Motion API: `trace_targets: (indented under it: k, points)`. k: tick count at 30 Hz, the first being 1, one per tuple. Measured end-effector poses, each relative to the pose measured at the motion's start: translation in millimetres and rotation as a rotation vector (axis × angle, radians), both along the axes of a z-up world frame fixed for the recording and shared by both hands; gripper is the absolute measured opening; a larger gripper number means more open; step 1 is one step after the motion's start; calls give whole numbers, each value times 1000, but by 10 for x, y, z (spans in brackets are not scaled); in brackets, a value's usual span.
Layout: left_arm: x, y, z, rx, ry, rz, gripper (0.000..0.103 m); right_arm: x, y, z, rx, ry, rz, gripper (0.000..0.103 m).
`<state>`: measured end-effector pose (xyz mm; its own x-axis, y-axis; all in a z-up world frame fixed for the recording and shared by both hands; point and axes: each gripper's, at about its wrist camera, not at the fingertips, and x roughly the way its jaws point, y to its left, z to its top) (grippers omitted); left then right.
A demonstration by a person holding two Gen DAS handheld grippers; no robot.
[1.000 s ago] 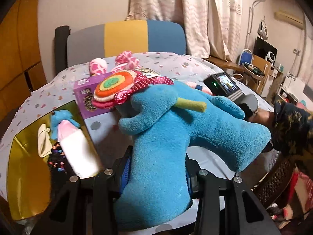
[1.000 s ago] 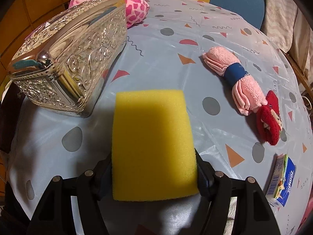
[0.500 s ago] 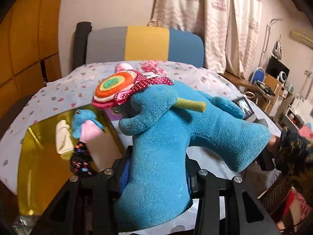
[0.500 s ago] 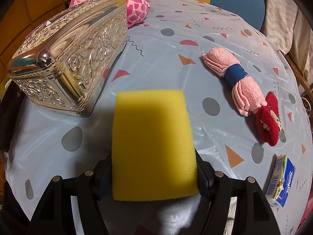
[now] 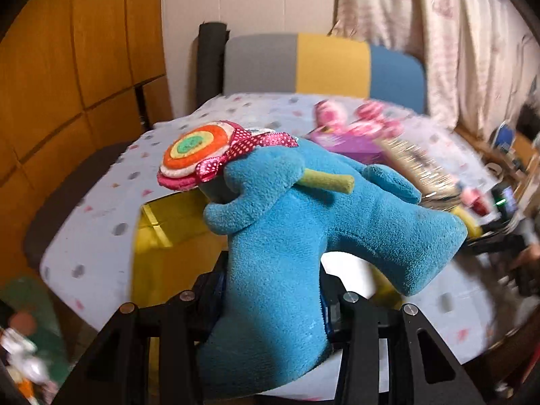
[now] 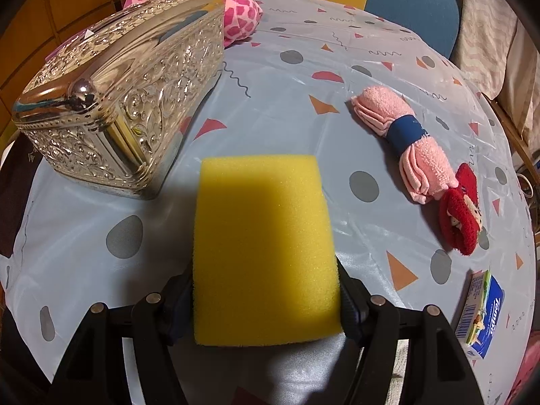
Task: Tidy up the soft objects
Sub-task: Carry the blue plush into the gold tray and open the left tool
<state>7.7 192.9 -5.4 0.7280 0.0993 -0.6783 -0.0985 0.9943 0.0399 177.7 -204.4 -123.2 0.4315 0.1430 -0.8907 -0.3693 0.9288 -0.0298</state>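
Note:
My left gripper (image 5: pixel 271 298) is shut on a blue plush toy (image 5: pixel 303 236) that holds a felt lollipop (image 5: pixel 197 153) with a red dotted bow. The toy hangs above a gold tray (image 5: pixel 168 236) at the table's near left; the toy hides most of the tray. My right gripper (image 6: pixel 266 307) is shut on a yellow sponge (image 6: pixel 263 246), held just over the tablecloth. A rolled pink towel (image 6: pixel 405 141) with a blue band and a red plush piece (image 6: pixel 460 216) lie to the right. A pink spotted plush (image 6: pixel 233 17) sits at the back.
A silver embossed box (image 6: pixel 118 101) stands left of the sponge. A tissue pack (image 6: pixel 482 314) lies at the table's right edge. A purple box (image 5: pixel 344 141) sits behind the blue toy. A chair (image 5: pixel 324 64) stands beyond the table (image 6: pixel 276 101), wooden panels at left.
The left gripper has swung left with the blue toy, so the gold tray now lies under it and the tray's contents are hidden. The right gripper and sponge have not moved.

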Motion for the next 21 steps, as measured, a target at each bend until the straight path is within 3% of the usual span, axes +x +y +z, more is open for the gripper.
trace_targets:
  k: [2,7,15,17,21]
  points:
    - [70,166,-68,5,28,26,44,-2,-2,1,0,0,1,70]
    - [296,542,-251,-73,108,64,44,-1,1,1,-1,0,1,70]
    - [775,855,-629,26,260,98,48,1,2,-1,-1,0,0,70]
    - [839,901,-701,12,280,119,48,1,-1,-1,-1,-1,0,70]
    - [778,891,-746,1,274,140,69,-2,-5,-1,0,0,1,70]
